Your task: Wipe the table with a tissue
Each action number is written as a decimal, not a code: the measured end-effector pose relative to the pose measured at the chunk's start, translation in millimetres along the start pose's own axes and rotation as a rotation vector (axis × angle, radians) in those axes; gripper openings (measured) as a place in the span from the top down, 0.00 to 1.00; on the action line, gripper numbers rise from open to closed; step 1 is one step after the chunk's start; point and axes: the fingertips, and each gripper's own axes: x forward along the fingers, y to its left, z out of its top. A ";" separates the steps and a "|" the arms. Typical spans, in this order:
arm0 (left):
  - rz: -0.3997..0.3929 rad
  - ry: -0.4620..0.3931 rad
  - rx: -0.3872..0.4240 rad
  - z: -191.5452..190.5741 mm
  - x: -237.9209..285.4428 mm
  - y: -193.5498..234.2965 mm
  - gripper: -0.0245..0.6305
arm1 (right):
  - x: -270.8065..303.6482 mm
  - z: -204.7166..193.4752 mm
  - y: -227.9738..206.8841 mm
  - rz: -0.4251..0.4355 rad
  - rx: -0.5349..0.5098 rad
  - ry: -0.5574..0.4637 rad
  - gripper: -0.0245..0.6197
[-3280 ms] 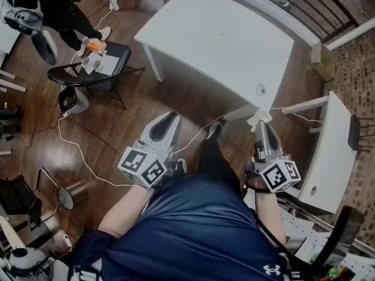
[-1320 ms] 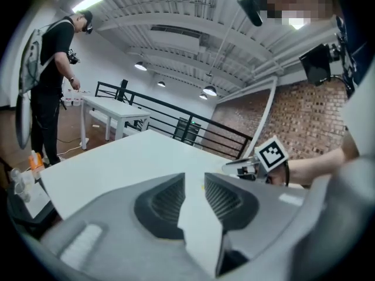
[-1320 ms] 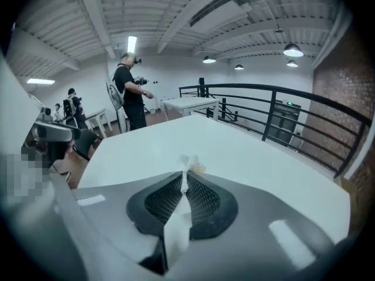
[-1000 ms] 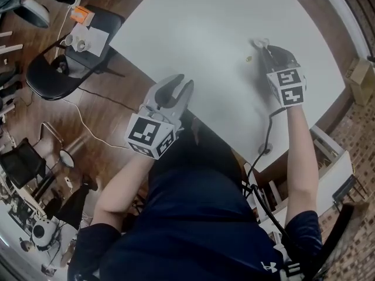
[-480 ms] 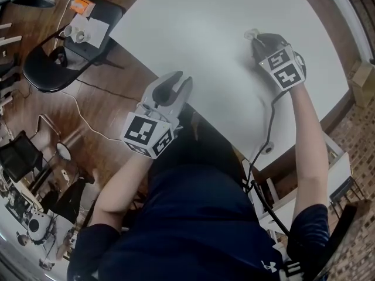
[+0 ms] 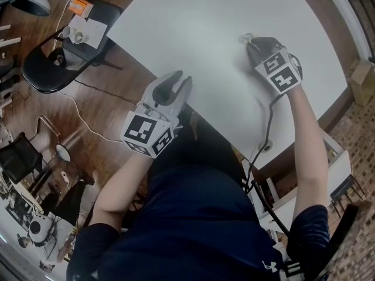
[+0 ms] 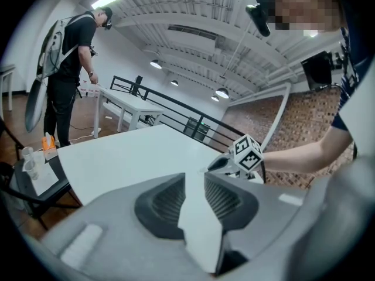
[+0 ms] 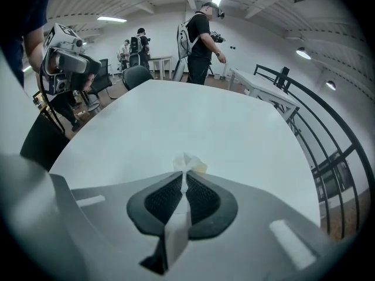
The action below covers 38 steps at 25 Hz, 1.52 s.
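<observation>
One crumpled white tissue (image 8: 186, 163) is clamped between the closed jaws of the right gripper (image 8: 184, 179), a small tuft of it poking out past the tips, down at the surface of the white table (image 8: 234, 122). In the head view the tissue (image 6: 244, 38) shows as a pale scrap at the front of that gripper (image 6: 251, 44), well in from the table's edges, with the person's right arm stretched out across the top. The left gripper (image 6: 175, 84) hangs at the near edge of the table (image 6: 187, 16), well apart from the right one. Its jaws stand a narrow way apart and hold nothing, with only bare tabletop showing through the gap. Beside the table on the wooden floor (image 6: 117, 104) stands a black chair (image 6: 41, 75) carrying cups and a sheet of paper. Beyond the table's far end a person (image 8: 202, 37) wearing a backpack stands near another white table, with a dark railing (image 8: 316, 133) running along the right side.
</observation>
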 end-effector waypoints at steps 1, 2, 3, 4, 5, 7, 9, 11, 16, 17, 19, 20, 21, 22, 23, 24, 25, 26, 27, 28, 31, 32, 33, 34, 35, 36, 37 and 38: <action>-0.002 0.002 0.000 -0.4 0.3 -0.6 0.81 | -0.4 -0.3 2.8 0.006 0.001 -0.001 0.92; -0.003 0.004 -0.001 -0.7 0.7 -1.5 0.81 | -1.2 -0.6 5.4 0.011 0.002 -0.003 0.92; -0.005 0.005 0.000 -0.9 1.0 -2.7 0.81 | -2.3 -1.2 7.7 0.016 0.004 -0.005 0.92; -0.006 0.007 0.000 -1.0 1.2 -4.0 0.81 | -3.5 -1.9 9.9 0.019 0.006 -0.007 0.92; -0.007 0.007 0.000 -1.2 1.4 -5.5 0.81 | -4.6 -2.9 12.0 0.022 0.007 -0.009 0.92; -0.009 0.008 0.001 -1.7 1.8 -8.3 0.81 | -6.2 -4.9 16.7 0.029 0.008 -0.013 0.92; -0.011 0.009 0.003 -1.9 1.8 -10.0 0.81 | -6.9 -6.1 21.6 0.038 0.011 -0.017 0.92; -0.014 0.009 0.003 -1.7 1.8 -11.5 0.81 | -8.0 -6.9 26.4 0.046 0.014 -0.020 0.92; -0.020 0.008 0.008 -3.1 1.4 -14.9 0.81 | -12.1 -9.0 36.4 0.047 -0.017 -0.009 0.92; -0.020 0.008 0.008 -3.9 1.2 -15.2 0.81 | -11.6 -9.6 39.3 0.051 -0.011 -0.013 0.92; -0.022 0.009 0.009 -4.6 0.6 -15.7 0.81 | -10.4 -10.8 45.4 0.062 0.009 -0.024 0.92; -0.023 0.009 0.009 -4.6 0.3 -16.1 0.81 | -10.6 -11.2 47.3 0.066 0.012 -0.025 0.92; -0.024 0.009 0.009 -4.7 -0.1 -16.4 0.81 | -11.1 -11.3 48.6 0.068 0.009 -0.023 0.92; -0.024 0.008 0.009 -4.7 -0.5 -16.5 0.81 | -12.0 -11.1 49.3 0.067 0.000 -0.019 0.92; -0.024 0.008 0.009 -4.8 -1.1 -16.5 0.81 | -13.0 -10.5 50.1 0.065 -0.010 -0.015 0.92; -0.023 0.007 0.010 -5.0 -1.9 -16.5 0.81 | -13.9 -9.7 51.4 0.063 -0.017 -0.013 0.92; -0.024 0.007 0.010 -5.2 -2.6 -16.7 0.81 | -14.7 -9.4 53.5 0.064 -0.019 -0.014 0.92; -0.024 0.007 0.011 -5.4 -3.4 -17.2 0.81 | -15.6 -9.3 56.1 0.065 -0.018 -0.014 0.92; -0.025 0.007 0.011 -5.6 -4.1 -18.0 0.81 | -16.7 -9.6 58.9 0.068 -0.016 -0.015 0.92; -0.026 0.006 0.012 -5.9 -4.8 -19.1 0.81 | -17.8 -10.2 61.6 0.070 -0.015 -0.015 0.92; -0.030 0.004 0.015 -7.0 -6.8 -22.0 0.81 | -20.0 -13.0 68.6 0.074 -0.014 -0.014 0.92; -0.031 0.003 0.016 -7.7 -7.7 -22.6 0.81 | -20.2 -13.9 71.0 0.075 -0.014 -0.014 0.92; -0.032 0.003 0.017 -8.7 -8.9 -23.3 0.81 | -20.3 -14.9 73.5 0.075 -0.015 -0.013 0.92; -0.034 0.003 0.018 -10.1 -10.2 -24.2 0.81 | -20.7 -15.9 76.4 0.075 -0.016 -0.013 0.92; -0.035 0.003 0.019 -11.6 -11.7 -25.2 0.81 | -21.3 -17.0 79.4 0.076 -0.017 -0.013 0.92; -0.036 0.003 0.021 -13.1 -13.2 -26.4 0.81 | -22.1 -18.0 82.7 0.078 -0.018 -0.013 0.92; -0.036 0.003 0.022 -14.6 -14.8 -27.3 0.81 | -22.7 -19.0 86.2 0.079 -0.019 -0.013 0.92; -0.037 0.003 0.024 -16.0 -16.5 -27.9 0.81 | -23.0 -19.9 89.9 0.081 -0.020 -0.012 0.92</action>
